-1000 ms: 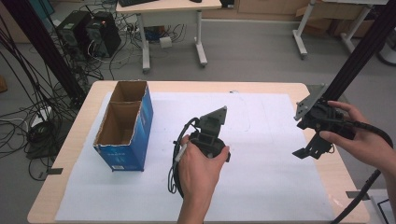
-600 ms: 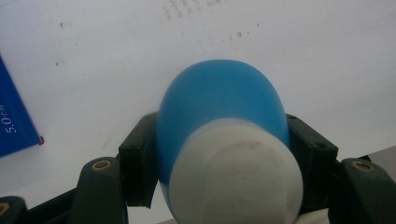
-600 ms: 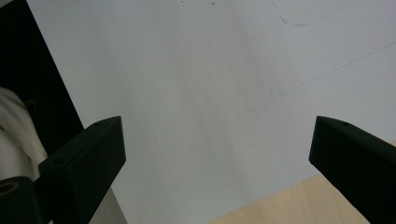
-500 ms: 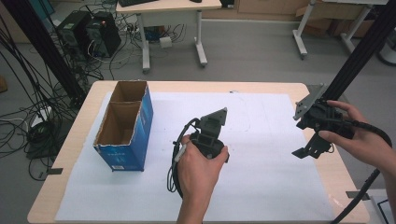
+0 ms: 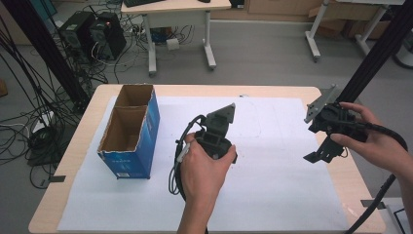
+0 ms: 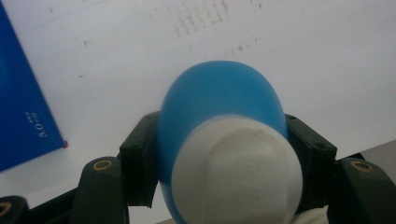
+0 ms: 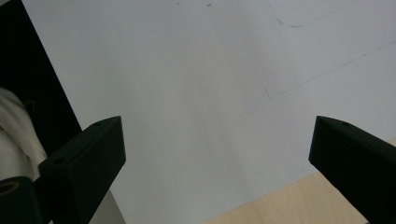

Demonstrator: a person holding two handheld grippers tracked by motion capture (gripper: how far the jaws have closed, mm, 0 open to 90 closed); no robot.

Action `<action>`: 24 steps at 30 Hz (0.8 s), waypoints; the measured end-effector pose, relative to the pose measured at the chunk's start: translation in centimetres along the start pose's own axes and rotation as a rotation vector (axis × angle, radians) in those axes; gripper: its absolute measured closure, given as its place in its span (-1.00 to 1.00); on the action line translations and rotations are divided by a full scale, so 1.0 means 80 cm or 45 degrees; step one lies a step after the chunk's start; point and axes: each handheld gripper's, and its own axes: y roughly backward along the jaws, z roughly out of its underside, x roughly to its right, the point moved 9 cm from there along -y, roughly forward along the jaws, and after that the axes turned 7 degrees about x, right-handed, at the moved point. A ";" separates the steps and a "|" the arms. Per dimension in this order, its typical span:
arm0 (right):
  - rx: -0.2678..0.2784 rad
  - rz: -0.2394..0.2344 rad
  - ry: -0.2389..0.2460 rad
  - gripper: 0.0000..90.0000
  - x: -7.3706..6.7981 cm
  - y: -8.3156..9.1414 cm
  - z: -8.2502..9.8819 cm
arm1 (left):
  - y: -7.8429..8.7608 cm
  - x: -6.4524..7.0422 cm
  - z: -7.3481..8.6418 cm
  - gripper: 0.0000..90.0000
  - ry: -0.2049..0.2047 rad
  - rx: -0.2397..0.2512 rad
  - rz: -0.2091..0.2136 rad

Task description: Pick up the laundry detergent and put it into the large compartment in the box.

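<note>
White paper (image 5: 272, 195) covers the tabletop (image 5: 87, 146), and an open blue box (image 5: 129, 131) stands at its left. My left hand-held gripper (image 6: 224, 163) has just closed on a blue and white egg-shaped thing (image 6: 224, 140) — perhaps a toy — held over the paper, near the box. My right hand-held gripper (image 7: 215, 154) hangs wide and empty at the right edge.

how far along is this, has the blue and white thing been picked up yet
Picked up: the left hand-held gripper is shut on the blue and white egg-shaped thing. Left to do, probably: carrying it to the open blue box, whose compartments look empty. The right hand-held gripper waits open over the white sheet.
</note>
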 end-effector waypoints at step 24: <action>-0.022 0.014 -0.008 -0.92 0.009 0.002 -0.033 | 0.179 -0.068 -0.048 -0.15 0.024 0.210 0.018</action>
